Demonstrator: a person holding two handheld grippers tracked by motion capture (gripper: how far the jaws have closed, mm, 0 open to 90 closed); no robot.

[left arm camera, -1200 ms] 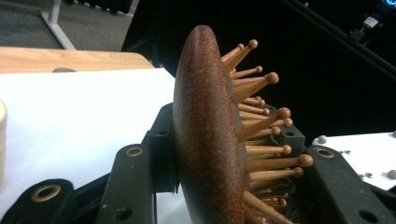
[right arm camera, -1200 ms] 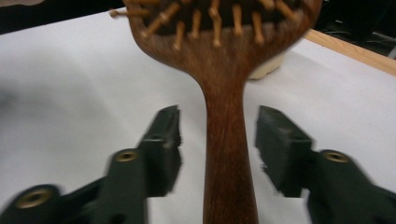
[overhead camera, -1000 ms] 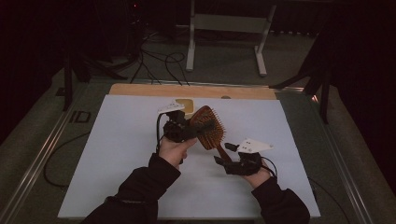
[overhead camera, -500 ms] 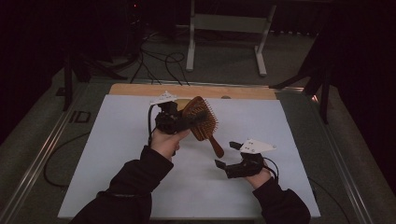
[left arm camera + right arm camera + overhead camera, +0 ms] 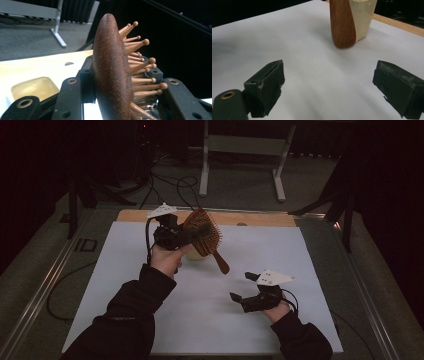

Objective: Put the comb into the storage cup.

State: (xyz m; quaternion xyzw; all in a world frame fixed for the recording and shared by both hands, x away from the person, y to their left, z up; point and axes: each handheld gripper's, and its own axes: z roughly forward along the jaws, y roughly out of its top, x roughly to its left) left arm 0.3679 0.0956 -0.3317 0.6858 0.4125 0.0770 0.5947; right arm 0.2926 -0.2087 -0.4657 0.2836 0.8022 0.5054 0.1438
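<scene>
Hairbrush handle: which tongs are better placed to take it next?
Right, likely. The right tongs are open and empty, with the handle hanging straight ahead of them. The left tongs are shut on the hairbrush head.

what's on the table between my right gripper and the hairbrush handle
Nothing: bare white sheet lies between the open right gripper and the hairbrush handle, seen in the right gripper view and the high view.

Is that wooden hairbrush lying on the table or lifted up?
Lifted up. The left gripper clamps the hairbrush by its head, one jaw on its back, one among the bristles; its handle slants down above the white table.
</scene>
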